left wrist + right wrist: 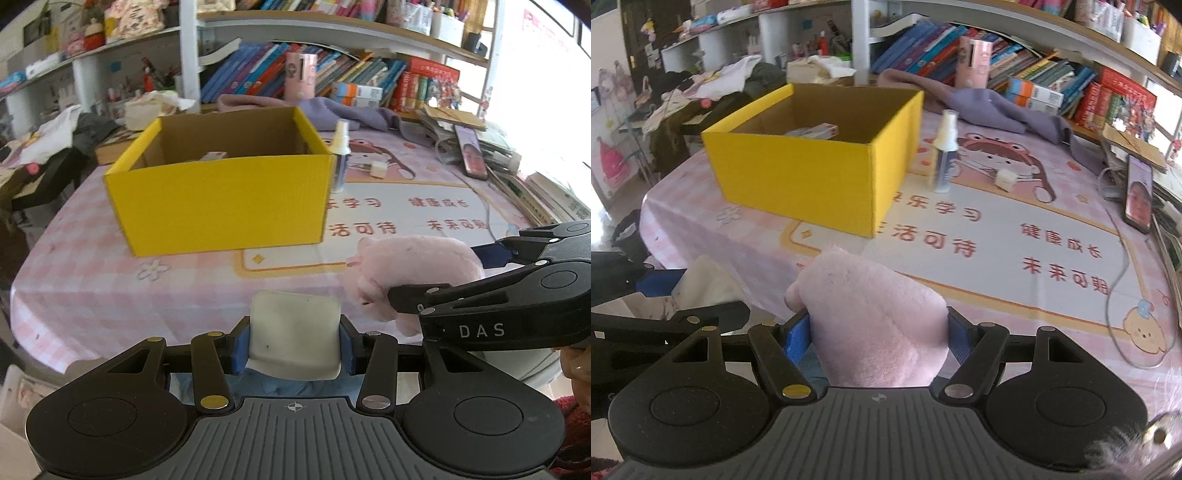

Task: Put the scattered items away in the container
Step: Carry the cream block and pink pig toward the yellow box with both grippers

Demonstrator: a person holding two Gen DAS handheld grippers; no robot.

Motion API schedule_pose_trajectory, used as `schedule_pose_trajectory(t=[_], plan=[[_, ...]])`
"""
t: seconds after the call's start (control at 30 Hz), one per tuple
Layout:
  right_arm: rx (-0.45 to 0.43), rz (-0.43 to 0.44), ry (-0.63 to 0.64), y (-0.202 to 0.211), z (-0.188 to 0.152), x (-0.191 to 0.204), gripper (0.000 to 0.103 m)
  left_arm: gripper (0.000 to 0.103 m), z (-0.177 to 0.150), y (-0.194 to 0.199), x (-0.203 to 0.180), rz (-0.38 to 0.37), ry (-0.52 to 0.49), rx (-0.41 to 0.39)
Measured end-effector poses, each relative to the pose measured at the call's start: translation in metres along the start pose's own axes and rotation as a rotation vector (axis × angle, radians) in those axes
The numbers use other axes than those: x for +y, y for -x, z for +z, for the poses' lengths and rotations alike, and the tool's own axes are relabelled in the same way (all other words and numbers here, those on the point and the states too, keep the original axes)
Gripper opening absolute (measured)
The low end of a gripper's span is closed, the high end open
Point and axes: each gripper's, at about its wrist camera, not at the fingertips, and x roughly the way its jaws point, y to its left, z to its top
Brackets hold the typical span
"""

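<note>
A yellow cardboard box stands open on the table; it also shows in the right wrist view, with a small card box lying inside. My left gripper is shut on a white soft block, held near the table's front edge. My right gripper is shut on a pink plush toy. That toy and the right gripper show at the right of the left wrist view, right of the white block.
A spray bottle stands just right of the box, with a small white cube beyond it. A phone with its cable, a purple cloth and book stacks line the far and right edges. Shelves stand behind the table.
</note>
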Motion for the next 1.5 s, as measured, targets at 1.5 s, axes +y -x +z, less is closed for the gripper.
schedule_pose_trajectory(t=[1.5], plan=[[-0.230,0.124,0.157,-0.028,0.124,0.024,0.070,0.044,0.092,-0.004,0.064,0.162,0.064,-0.189]])
